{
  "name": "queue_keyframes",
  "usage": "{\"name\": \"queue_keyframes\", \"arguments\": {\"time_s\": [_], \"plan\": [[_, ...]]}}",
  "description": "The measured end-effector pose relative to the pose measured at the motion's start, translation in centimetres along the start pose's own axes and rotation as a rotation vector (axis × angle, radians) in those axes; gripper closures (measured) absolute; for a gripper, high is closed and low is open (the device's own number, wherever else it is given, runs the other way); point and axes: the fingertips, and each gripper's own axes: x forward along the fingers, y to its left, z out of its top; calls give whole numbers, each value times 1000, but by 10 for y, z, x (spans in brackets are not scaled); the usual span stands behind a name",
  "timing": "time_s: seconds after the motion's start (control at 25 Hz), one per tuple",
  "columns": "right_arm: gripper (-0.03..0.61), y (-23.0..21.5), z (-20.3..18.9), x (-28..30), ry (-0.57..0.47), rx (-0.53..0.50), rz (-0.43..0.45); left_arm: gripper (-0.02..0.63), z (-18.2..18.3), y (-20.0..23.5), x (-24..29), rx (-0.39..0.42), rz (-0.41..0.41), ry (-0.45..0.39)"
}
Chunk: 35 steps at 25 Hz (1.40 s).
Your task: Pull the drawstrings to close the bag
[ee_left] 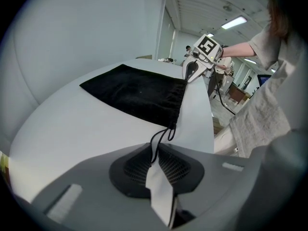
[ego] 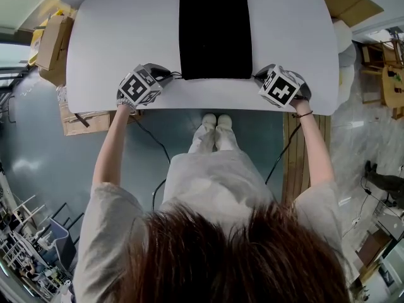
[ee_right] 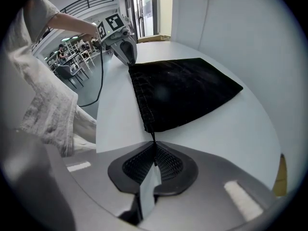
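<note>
Bag (ego: pixel 214 35) lies flat on the white surface (ego: pixel 120 43), its mouth along the near edge, with the left hand-held gripper (ego: pixel 168 76) clamped on the left drawstring (ee_left: pixel 161 137) and the right hand-held gripper (ego: pixel 258 76) clamped on the right drawstring (ee_right: pixel 153 138).

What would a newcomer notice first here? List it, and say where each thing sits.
A flat black bag lies in the middle of the white table, with its mouth toward the person. At the table's near edge the left gripper and right gripper flank that mouth. Their jaws are shut on the left drawstring and the right drawstring at its two corners.
</note>
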Motion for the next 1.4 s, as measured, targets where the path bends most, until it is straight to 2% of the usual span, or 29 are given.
{"name": "queue_keyframes", "arguments": {"time_s": [0.28, 0.4, 0.64, 0.88, 1.12, 1.4], "plan": [[551, -1, -1, 0, -14, 12, -7, 600, -2, -4, 3, 36, -21, -35], [554, -1, -1, 0, -5, -5, -24, 609, -2, -4, 2, 19, -8, -54], [557, -2, -3, -2, -62, 29, -65, 612, -5, -4, 2, -20, 71, -65], [557, -12, -4, -17, -134, 89, -113, 612, -1, 0, -11, -77, 128, -114], [557, -18, -9, -33, -156, 82, -161, 612, 8, 4, -25, -87, 174, -149], [557, -32, 4, -57, -203, 70, -232, 612, 23, 15, -47, -100, 234, -200]]}}
